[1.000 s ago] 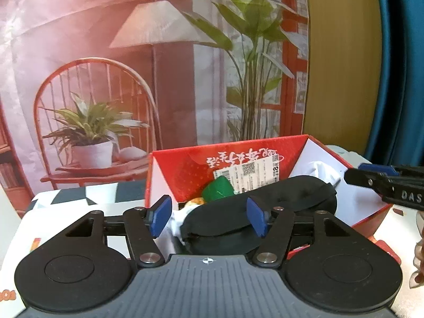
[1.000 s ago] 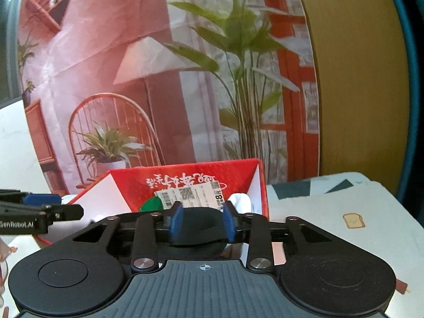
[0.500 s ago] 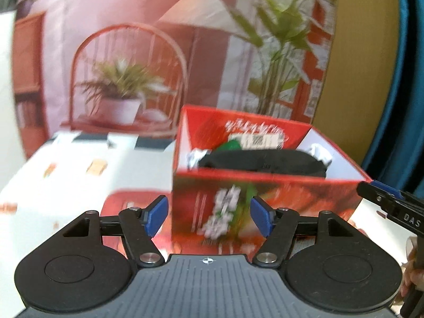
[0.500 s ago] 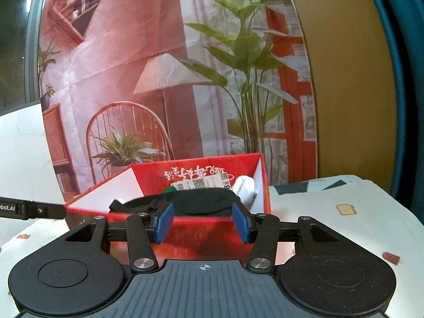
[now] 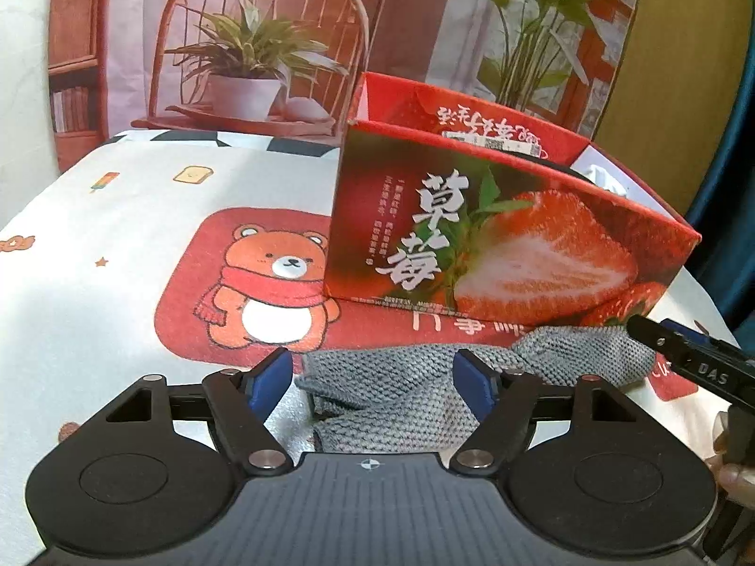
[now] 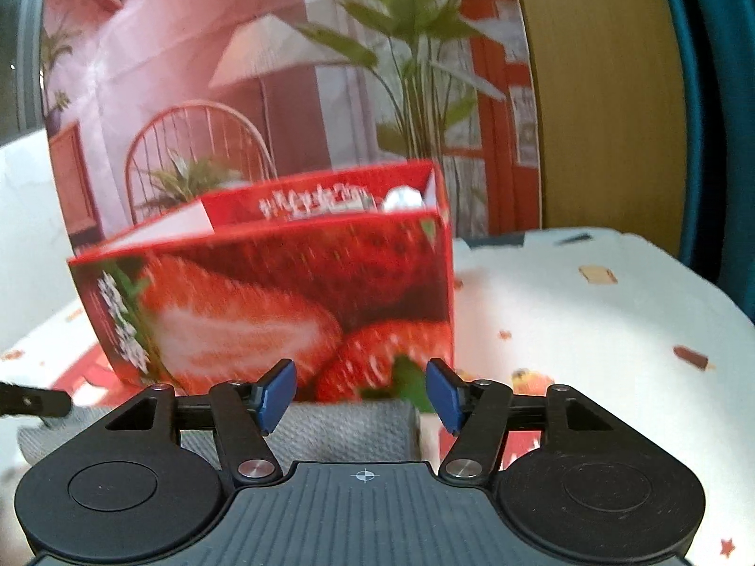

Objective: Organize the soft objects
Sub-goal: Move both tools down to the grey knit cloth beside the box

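Observation:
A red strawberry-printed box (image 5: 495, 254) stands on the table, holding a black soft item whose edge just shows over the rim, and something white (image 5: 606, 174). In front of the box lies a crumpled grey knitted cloth (image 5: 401, 391). My left gripper (image 5: 373, 382) hangs low over the cloth, jaws opening, the cloth between them with neither pad pressing on it. My right gripper (image 6: 358, 396) is above the cloth's (image 6: 339, 429) other end, jaws opening and nothing gripped. The box (image 6: 283, 302) looks blurred in the right wrist view. The right gripper's finger (image 5: 689, 353) shows at the left wrist view's right edge.
The table wears a white cloth (image 5: 141, 217) printed with a bear on a red patch (image 5: 273, 292). A backdrop (image 5: 245, 37) picturing a chair, potted plant and lamp hangs behind. A blue curtain (image 6: 717, 108) closes off the right side. A hand (image 5: 731, 481) shows at the lower right.
Both grippers have pulled back from above the box and come down in front of it, leaving the black item inside. Their jaws have widened. The grey cloth has come into view beneath them.

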`<state>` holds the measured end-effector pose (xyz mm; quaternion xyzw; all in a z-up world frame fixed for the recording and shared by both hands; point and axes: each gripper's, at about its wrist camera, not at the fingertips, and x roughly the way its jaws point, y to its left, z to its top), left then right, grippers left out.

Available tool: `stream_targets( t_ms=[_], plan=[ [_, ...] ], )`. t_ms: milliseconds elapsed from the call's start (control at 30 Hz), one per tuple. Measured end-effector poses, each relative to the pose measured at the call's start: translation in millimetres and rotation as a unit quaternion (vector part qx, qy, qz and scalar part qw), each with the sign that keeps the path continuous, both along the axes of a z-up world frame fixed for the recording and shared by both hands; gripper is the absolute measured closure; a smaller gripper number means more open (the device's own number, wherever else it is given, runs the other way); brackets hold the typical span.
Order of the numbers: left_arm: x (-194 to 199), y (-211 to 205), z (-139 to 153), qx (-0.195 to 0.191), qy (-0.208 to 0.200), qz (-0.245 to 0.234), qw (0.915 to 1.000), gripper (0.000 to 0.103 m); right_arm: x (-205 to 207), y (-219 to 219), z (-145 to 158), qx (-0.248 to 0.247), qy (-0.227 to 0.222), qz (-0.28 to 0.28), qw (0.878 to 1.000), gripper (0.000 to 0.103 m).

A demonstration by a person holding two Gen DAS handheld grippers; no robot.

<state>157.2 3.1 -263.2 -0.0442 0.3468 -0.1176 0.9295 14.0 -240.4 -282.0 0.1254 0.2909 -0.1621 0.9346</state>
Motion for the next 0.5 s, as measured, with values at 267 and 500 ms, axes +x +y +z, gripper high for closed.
stream_targets(
  t_ms=[267,500],
  plan=[
    [1,-2,-13,-0.006,0.025,-0.002,0.9997,0.022,9,1,-10,0.009,0.04,0.002,0.999,0.042],
    [2,-1,-21,-0.011,0.034,-0.001,0.9994,0.022,14,-4,-15,0.03,0.058,-0.003,0.998,0.042]
  ],
)
